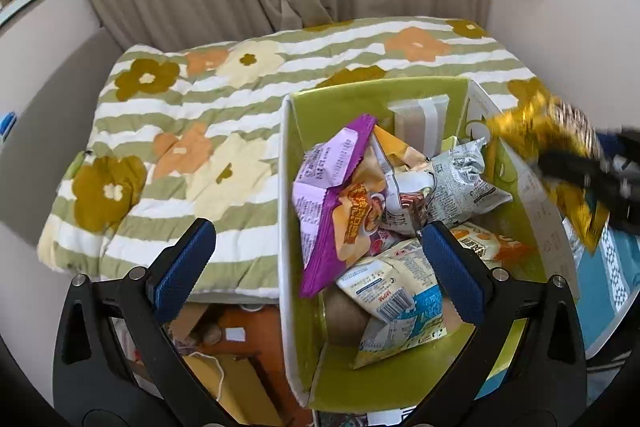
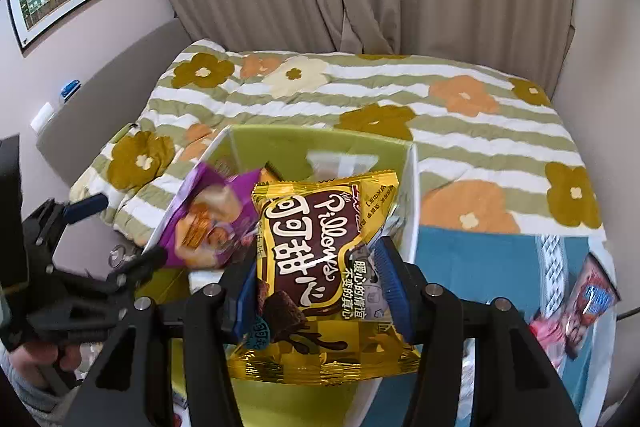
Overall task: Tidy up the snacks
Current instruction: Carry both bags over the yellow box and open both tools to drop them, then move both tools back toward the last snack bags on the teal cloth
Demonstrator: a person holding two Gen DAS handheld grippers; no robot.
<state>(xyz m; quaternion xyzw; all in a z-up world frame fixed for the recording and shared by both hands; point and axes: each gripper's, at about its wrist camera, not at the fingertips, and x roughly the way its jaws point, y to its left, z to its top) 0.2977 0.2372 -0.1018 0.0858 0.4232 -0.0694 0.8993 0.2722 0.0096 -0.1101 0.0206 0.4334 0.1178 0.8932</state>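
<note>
Right now the step in hand looks like loading a packet into the box. The right gripper [image 2: 316,291] is pinching a gold snack packet [image 2: 324,267] with brown lettering; its blue pads press the packet from both sides, and the packet hangs above the near edge of the green box [image 2: 280,143]. The box is open-topped, with green inner walls, and it sits on a bed whose quilt [image 2: 460,131] is striped green and white with orange, cream and olive flowers. The left gripper [image 1: 320,259] is spread wide and holds nothing; one of its fingers is inside the box and the other outside the box's left wall. Several packets already lie heaped in the box, among them a purple packet [image 1: 332,163] leaning on the left wall, a silver packet [image 1: 460,179] and a pale yellow and blue packet [image 1: 396,291]. To the right of the box, a pink and red packet [image 2: 576,315] lies on a teal cloth [image 2: 480,267], not yet put away. Beige curtains hang behind the bed. The next move probably calls for carrying the gold packet further over the opening, clear of the purple packet and the left gripper, and then spreading the pads so it drops inside.
</note>
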